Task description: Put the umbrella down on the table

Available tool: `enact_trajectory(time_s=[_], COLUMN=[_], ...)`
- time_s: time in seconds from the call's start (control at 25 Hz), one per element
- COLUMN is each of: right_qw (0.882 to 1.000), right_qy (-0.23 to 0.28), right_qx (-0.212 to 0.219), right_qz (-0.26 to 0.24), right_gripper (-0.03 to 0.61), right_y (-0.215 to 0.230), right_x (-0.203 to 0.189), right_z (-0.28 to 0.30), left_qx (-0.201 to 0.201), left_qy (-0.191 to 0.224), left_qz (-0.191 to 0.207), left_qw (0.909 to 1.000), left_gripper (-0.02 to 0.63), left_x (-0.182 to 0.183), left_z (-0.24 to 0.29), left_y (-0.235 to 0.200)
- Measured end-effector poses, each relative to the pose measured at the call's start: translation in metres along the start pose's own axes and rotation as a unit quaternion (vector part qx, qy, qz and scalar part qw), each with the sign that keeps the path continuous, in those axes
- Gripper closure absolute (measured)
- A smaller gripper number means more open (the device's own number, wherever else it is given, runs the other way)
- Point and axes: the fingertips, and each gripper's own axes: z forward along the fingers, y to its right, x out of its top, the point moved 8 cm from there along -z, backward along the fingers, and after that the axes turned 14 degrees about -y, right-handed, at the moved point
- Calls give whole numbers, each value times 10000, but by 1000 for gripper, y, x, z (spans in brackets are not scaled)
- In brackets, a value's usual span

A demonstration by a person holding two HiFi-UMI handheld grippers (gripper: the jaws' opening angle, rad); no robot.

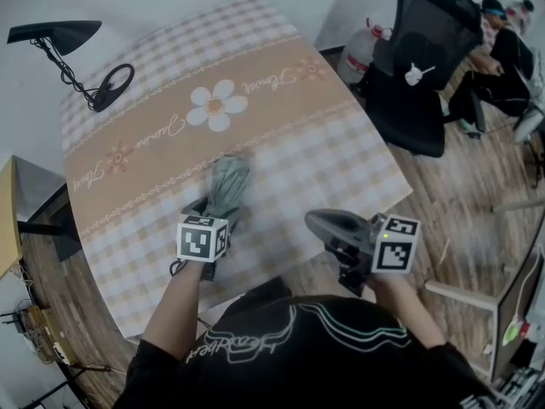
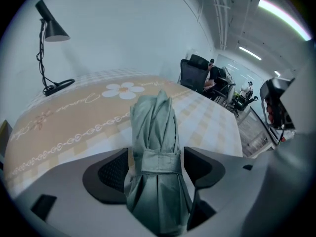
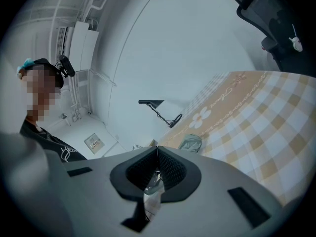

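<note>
Okay, the folded grey-green fabric umbrella (image 1: 226,186) lies on the checked-cloth table (image 1: 341,143), between my left gripper's (image 2: 155,169) spread jaws, pads off it. My right gripper (image 3: 157,168) is pressed together and empty. Release step looks done. Next: back the left gripper off straight, no dragging.

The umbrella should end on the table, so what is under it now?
The checked tablecloth shows around the umbrella, which seems to lie on it. Its near end is hidden by the left hand-held gripper; the underside itself cannot be seen.
</note>
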Motion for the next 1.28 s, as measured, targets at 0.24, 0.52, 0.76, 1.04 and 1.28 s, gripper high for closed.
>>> enact_trajectory(time_s=[0.24, 0.52, 0.76, 1.04, 1.28], right_qw=[9999, 9993, 9975, 9940, 9899], right_qy=[-24, -34, -76, -61, -113], right_qx=[81, 212, 407, 636, 886], right_qz=[-103, -321, -565, -884, -1100], right_gripper=[566, 566, 566, 566, 567], right_y=[-13, -34, -58, -90, -110], right_x=[-10, -23, -39, -61, -85], right_z=[-8, -19, -31, -57, -75], left_qx=[-278, -1136, -2177, -2850, -3024], left_qy=[647, 1364, 2098, 2495, 2763], left_qz=[-426, -488, -5, 515, 482], left_qw=[9966, 9829, 9532, 9241, 9110], left_gripper=[282, 284, 306, 548, 617], left_x=[-12, -31, -46, -71, -97], left_z=[-49, -106, -149, -186, -198], left_y=[2, 46, 111, 181, 214])
